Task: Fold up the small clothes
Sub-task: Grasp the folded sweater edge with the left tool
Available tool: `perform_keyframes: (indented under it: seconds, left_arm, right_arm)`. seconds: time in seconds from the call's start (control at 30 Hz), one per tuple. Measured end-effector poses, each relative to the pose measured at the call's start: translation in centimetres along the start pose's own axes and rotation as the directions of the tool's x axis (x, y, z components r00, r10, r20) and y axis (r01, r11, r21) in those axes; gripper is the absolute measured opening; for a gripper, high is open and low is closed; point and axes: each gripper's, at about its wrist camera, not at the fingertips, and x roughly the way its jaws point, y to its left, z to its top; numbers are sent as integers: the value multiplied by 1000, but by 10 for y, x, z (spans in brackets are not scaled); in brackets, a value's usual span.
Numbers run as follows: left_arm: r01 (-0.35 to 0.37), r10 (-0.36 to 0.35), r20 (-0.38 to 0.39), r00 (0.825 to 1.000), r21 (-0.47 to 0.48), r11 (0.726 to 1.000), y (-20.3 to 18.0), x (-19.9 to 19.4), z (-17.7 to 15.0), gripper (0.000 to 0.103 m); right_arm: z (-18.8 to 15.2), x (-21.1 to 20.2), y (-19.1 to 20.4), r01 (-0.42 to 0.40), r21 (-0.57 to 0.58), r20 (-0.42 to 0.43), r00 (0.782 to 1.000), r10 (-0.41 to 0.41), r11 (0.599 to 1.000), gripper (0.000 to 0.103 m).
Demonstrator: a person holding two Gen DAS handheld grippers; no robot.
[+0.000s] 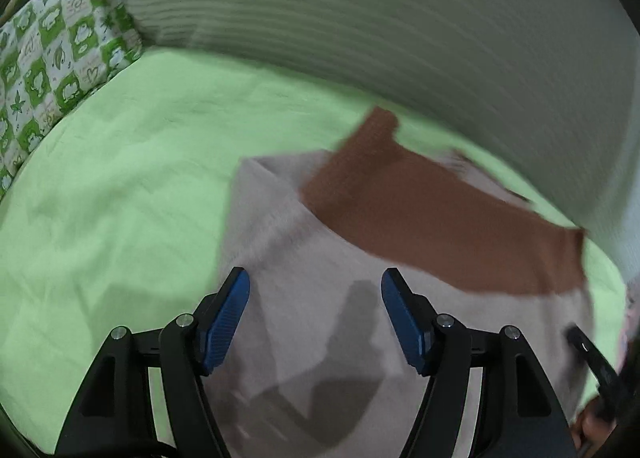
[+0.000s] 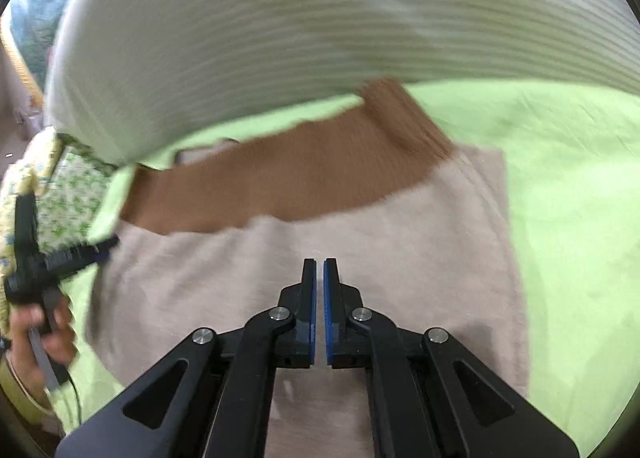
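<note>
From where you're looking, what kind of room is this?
Most likely a bedroom. The clothes lie on a bed with a light green sheet, a green-and-white patterned pillow sits at its edge, and a big striped cushion or bolster lies along the back.

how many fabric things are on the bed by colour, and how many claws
beige garment: 1
brown garment: 1
striped pillow: 1
green patterned pillow: 1
light green sheet: 1
claws: 2, left claw open, right claw shut and empty
total: 7
</note>
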Motion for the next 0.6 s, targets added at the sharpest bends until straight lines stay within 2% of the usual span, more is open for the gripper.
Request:
perform_keyframes:
  seconds: [0.07, 0.1, 0.17, 0.27, 0.4, 0.47, 0.6]
  left_arm:
    - [-122, 122, -9, 993, -4, 993, 9, 12, 9, 71]
    - [-124, 124, -20, 992, -15, 992, 16, 15, 12, 72]
    - [-67, 65, -27, 998, -62, 996, 27, 10, 13, 71]
    - [-35, 34, -6, 999, -78, 996, 38, -13, 2, 71]
    - [6, -11, -32, 999, -131, 991, 63, -42, -35, 81]
    - [2, -12, -59, 998, -166, 986, 78, -52, -59, 82]
    - [-54, 19, -139, 990, -251, 966, 91, -57, -109, 83]
  right_arm:
    - [2, 2, -12, 14, 35, 5, 1000, -14, 999, 4]
    - [3, 1, -16, 27, 50, 8, 1000, -28, 998, 4]
    - [5, -3, -19, 2, 86, 21, 1000, -4, 996, 4]
    - [5, -11, -8, -38, 77, 44, 998, 35, 996, 4]
    - [0, -14, 24, -107, 56, 60, 993, 104, 993, 5]
    - [-4, -13, 41, -138, 42, 60, 989, 135, 990, 7]
    - [-15, -13, 65, -158, 5, 53, 986, 157, 987, 31]
